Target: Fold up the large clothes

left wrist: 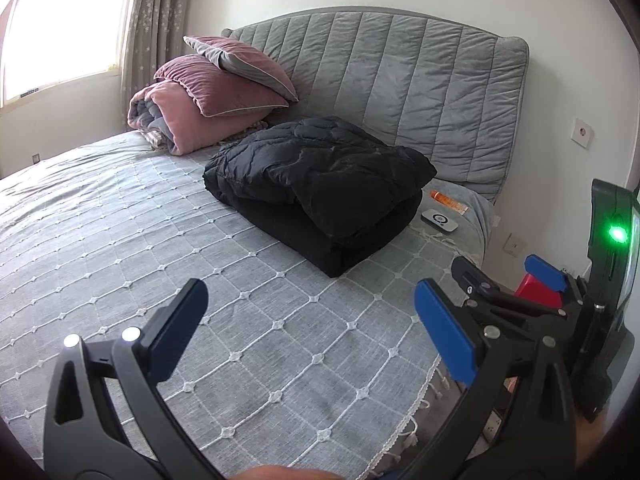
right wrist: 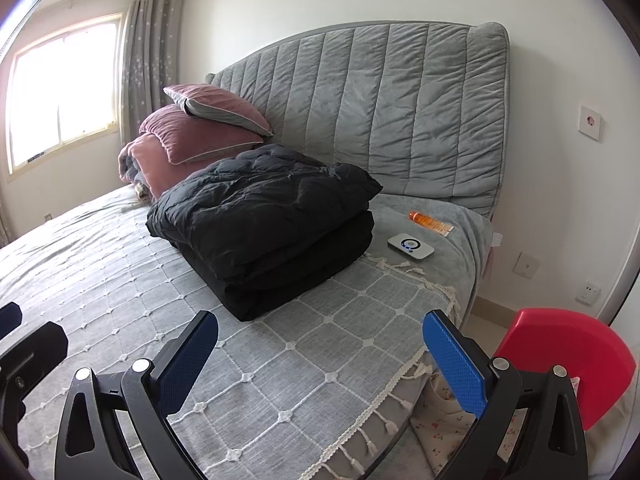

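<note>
A black puffy coat (left wrist: 320, 188) (right wrist: 260, 220) lies folded into a thick stack on the grey bedspread (left wrist: 140, 240) (right wrist: 100, 280), close to the headboard. My left gripper (left wrist: 312, 328) hovers open over the near part of the bed, well short of the coat, nothing between its blue pads. My right gripper (right wrist: 320, 364) is open too, above the bed's near right corner, also apart from the coat. The right gripper (left wrist: 516, 276) also appears at the right of the left wrist view, and the left gripper's black finger (right wrist: 32, 344) shows at the left edge of the right wrist view.
Pink pillows (left wrist: 216, 76) (right wrist: 200, 132) and a rolled pink quilt (left wrist: 168, 120) are piled at the far left by the grey headboard (left wrist: 400, 80) (right wrist: 380, 112). An orange tube (left wrist: 448, 202) (right wrist: 430, 223) and a small white device (left wrist: 439, 222) (right wrist: 410, 247) lie right of the coat. A red stool (right wrist: 568, 356) stands beside the bed.
</note>
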